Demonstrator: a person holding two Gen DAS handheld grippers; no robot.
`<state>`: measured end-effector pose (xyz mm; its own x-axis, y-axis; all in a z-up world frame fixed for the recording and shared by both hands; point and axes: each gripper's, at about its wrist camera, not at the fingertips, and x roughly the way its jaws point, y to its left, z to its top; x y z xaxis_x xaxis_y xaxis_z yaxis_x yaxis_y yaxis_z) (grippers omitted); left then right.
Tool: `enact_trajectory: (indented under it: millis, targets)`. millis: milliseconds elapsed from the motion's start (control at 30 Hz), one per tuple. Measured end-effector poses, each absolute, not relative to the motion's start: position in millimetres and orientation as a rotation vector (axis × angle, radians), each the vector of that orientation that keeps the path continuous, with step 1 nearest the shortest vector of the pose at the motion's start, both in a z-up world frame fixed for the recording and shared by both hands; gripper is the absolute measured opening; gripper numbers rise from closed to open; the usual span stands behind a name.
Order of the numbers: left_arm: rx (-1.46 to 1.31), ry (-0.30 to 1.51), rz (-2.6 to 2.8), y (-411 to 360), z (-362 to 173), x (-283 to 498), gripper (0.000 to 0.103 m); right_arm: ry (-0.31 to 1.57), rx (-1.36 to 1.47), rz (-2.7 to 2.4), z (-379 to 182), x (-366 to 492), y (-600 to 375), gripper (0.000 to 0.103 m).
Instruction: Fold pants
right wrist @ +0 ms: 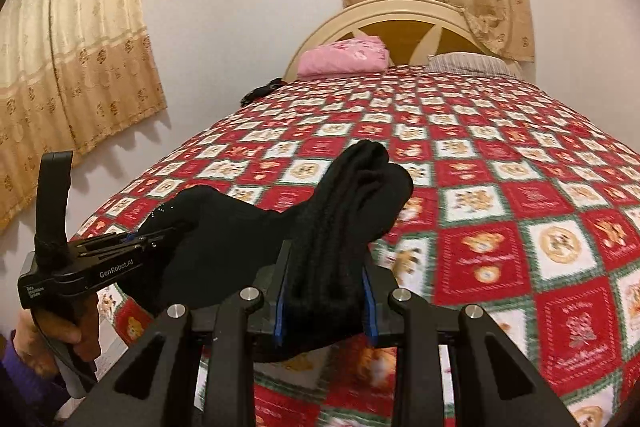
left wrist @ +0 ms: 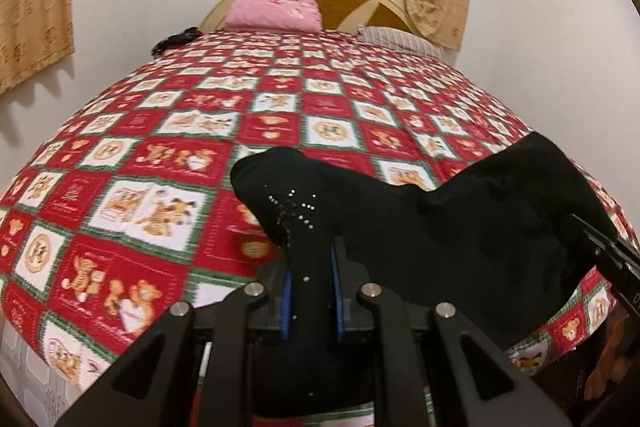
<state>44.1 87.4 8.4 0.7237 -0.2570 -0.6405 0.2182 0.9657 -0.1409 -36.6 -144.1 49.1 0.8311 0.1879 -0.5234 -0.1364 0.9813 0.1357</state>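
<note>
black pants held up between two grippers over a teddy-bear quilt

the left gripper (right wrist: 154, 241), seen side-on from the right wrist view, carries white lettering "genrobot.ai" on its body and a small label reading "data acquisition system"; a hand (right wrist: 60, 331) grips its handle. the red squares of the quilt (left wrist: 132, 155) bear script too blurred to read.

the pants (left wrist: 460, 227) are plain black knit, bunched in thick folds, with a scatter of small shiny studs near one end. they hang in the air just above the near edge of the bed, stretched between both tools. the left gripper's jaws are clamped on the studded end; the right gripper (right wrist: 326, 291) has its blue-edged jaws pressed on a thicker wad of the fabric.
</note>
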Motion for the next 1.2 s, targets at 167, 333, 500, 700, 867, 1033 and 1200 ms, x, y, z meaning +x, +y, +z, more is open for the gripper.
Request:
enact_trajectory:
  millis: [167,333,500,700,867,1033,1200]
  targets:
    - [-0.067,0.711,-0.218,108,7,47,0.016,0.569,0.109,0.208,47,-26,-128,0.03]
    - [-0.085,0.717,-0.186,125,5,48,0.016,0.574,0.118,0.247,45,-18,-112,0.03]
    - [-0.101,0.717,-0.149,145,5,50,0.015,0.578,0.124,0.287,45,-8,-96,0.03]
    - [-0.123,0.707,-0.095,171,8,54,0.015,0.575,0.098,0.351,50,6,-71,0.03]
    - [-0.134,0.691,-0.031,196,12,59,0.014,0.564,0.086,0.41,55,19,-48,0.03]
    - [-0.128,0.669,0.017,215,20,69,0.014,0.558,0.093,0.465,59,41,-26,0.03]
    - [-0.116,0.634,0.075,233,30,82,0.014,0.543,0.088,0.51,67,68,-4,0.03]
